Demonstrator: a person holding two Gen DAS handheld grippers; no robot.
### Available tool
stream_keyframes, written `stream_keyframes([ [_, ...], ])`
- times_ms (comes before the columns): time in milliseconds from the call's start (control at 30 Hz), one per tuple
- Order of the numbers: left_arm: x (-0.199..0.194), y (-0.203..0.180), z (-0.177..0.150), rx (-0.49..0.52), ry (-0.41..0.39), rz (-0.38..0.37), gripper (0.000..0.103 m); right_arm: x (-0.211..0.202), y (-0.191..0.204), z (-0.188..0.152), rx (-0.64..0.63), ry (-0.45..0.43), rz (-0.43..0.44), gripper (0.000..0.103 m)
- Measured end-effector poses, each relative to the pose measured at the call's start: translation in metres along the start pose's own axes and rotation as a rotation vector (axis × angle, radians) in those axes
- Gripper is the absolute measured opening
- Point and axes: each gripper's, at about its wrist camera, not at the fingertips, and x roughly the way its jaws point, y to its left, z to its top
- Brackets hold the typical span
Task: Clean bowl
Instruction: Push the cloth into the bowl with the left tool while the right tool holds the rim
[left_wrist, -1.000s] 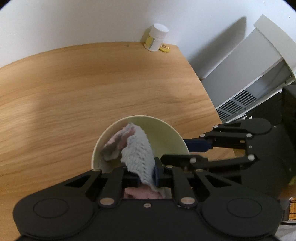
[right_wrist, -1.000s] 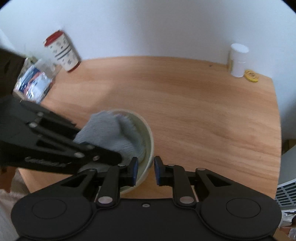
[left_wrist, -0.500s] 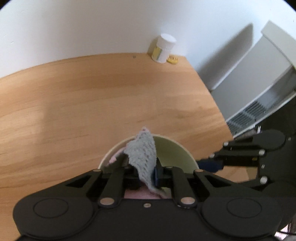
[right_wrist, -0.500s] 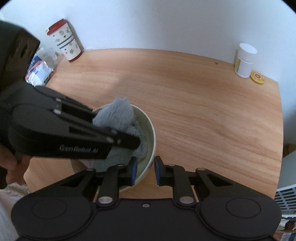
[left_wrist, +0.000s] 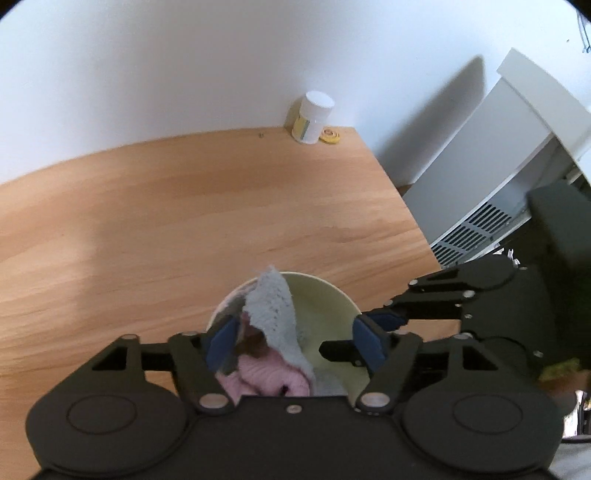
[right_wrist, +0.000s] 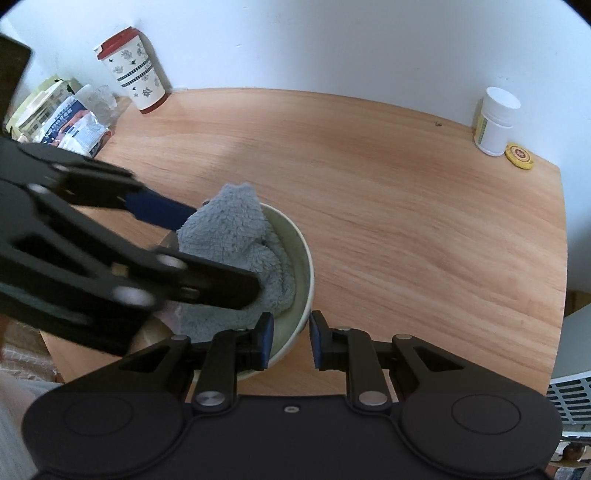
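Upright, bowl mouth up — right gripper fingers pinch its rim; left gripper fingers wide, cloth between.

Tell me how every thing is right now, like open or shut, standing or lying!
Pale green round bowl: upright on the wooden table, cloth inside.
Fluffy grey cloth: crumpled in the bowl, not gripped.
Left gripper: jaws open, either side of the cloth.
Right gripper: jaws shut on the bowl's rim.
White plastic bottle: upright, capped.
Red-lidded patterned cup: upright, lid on.
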Motion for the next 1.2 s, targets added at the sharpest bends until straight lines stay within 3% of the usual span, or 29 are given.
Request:
stream_keyframes([
  [233, -0.012, 0.000, -0.010, 0.035, 0.006, 0.027, 0.102, 0.001, 0.002, 0.001, -0.011, -0.002, 0.002, 0.027],
  [333, -0.011, 0.004, -0.013, 0.006, -0.006, 0.037, 0.102, 0.000, 0.004, 0.000, -0.024, -0.002, 0.002, 0.029],
  [733, -0.006, -0.012, -0.013, 0.179, -0.021, 0.126, 0.102, -0.002, 0.002, -0.003, -0.012, -0.008, 0.019, 0.031],
  [833, -0.004, -0.015, -0.014, 0.181, -0.001, 0.099, 0.102, -0.001, 0.003, -0.002, -0.017, -0.010, 0.019, 0.031],
  [1100, 0.011, -0.020, -0.017, 0.223, 0.044, 0.086, 0.096, -0.002, -0.002, -0.001, 0.018, -0.020, 0.021, 0.031],
  [1167, 0.015, -0.023, -0.017, 0.255, 0.050, 0.087, 0.072, -0.002, -0.005, -0.001, 0.044, -0.026, 0.031, 0.031],
  [1200, 0.017, -0.026, -0.017, 0.271, 0.059, 0.080, 0.068, -0.003, -0.008, 0.000, 0.069, -0.027, 0.043, 0.031],
])
